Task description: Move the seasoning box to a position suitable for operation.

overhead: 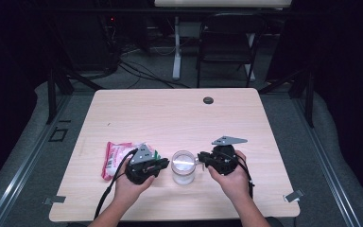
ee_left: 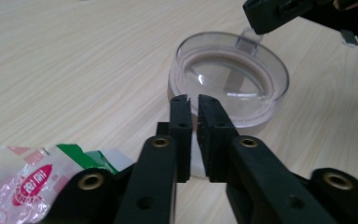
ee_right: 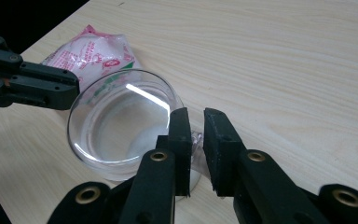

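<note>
Wood-grain table (overhead: 170,113) under dim room; both grippers' fingers pinch the clear cup (overhead: 183,166), folding chair (overhead: 227,42) behind.

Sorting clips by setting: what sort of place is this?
Probably a lab or recording room: a bare wooden table, cables on the floor behind it, and a folding chair beside dark curtains.

The clear, colourless glass cup (overhead: 183,166) carries a faint pinkish-tan tint round its wall in the left gripper view (ee_left: 230,77) and a bright white streak of reflected light in the right gripper view (ee_right: 121,122). The crinkled plastic packet (overhead: 118,157) is white with red print and a green corner (ee_left: 32,179), pinkish seen from the right gripper (ee_right: 93,53). The pale wooden table (overhead: 170,116) shows fine light-brown grain lines. Both grippers, left (overhead: 163,163) and right (overhead: 201,157), are matt black with brass-coloured rivets.
</note>
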A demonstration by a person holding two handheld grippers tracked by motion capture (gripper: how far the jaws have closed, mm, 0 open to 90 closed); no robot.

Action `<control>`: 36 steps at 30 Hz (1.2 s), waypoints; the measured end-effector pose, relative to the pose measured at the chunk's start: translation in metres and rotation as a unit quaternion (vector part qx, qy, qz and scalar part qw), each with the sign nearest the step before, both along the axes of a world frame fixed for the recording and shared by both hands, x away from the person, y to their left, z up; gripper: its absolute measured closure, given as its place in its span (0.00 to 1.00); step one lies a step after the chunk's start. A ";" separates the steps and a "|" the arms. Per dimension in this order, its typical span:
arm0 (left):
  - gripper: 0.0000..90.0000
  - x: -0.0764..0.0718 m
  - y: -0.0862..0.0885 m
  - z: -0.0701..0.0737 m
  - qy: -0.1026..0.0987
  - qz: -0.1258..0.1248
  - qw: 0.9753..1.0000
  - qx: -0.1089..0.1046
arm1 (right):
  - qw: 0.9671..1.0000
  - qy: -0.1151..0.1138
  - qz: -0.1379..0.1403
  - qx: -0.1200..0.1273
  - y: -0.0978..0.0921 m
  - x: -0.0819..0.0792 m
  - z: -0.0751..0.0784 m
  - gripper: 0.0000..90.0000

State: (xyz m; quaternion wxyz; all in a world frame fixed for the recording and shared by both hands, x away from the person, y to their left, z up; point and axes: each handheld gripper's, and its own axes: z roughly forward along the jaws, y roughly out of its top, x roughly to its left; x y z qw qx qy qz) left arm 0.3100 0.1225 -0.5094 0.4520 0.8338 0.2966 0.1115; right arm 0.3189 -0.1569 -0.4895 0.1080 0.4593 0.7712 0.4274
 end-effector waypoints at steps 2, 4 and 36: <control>1.00 0.000 -0.001 -0.002 0.008 -0.001 1.000 0.008 | 1.000 0.000 0.002 -0.001 0.000 0.000 -0.001 0.90; 1.00 0.000 -0.003 -0.004 0.014 -0.004 1.000 0.022 | 1.000 0.000 0.001 0.002 0.000 0.000 -0.001 0.91; 1.00 -0.004 -0.014 -0.001 0.018 -0.036 0.999 0.020 | 1.000 0.000 0.002 0.005 -0.003 -0.001 -0.002 0.96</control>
